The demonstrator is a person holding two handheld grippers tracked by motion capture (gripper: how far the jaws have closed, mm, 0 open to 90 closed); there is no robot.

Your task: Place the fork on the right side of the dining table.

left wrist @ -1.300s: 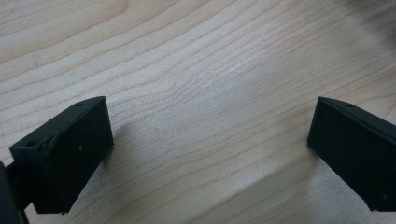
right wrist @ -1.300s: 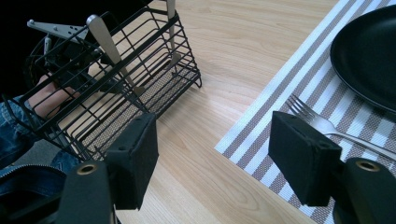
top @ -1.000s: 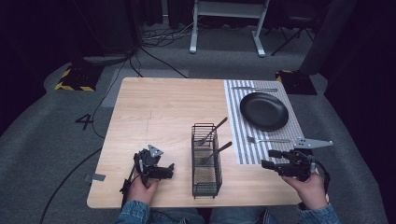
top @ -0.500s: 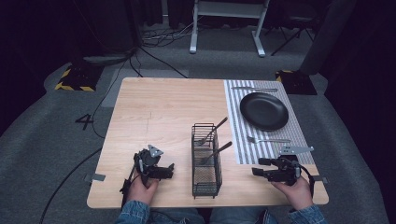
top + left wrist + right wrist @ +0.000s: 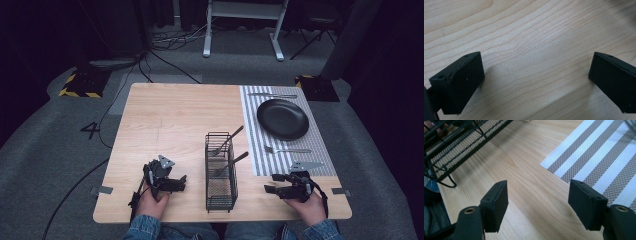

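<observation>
You held the right tongs low over the desk at its near edge, jaws apart and empty, just having widened. Left tongs stood apart, empty. Between them sat the wire basket; beyond, the striped mat with a black plate.

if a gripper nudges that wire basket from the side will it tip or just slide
The wire basket looks tall and narrow, so a high push would probably tip it. Its open mesh suggests it is light, and likely to slide on the smooth wooden table. The utensils leaning out may rattle or shift.
</observation>
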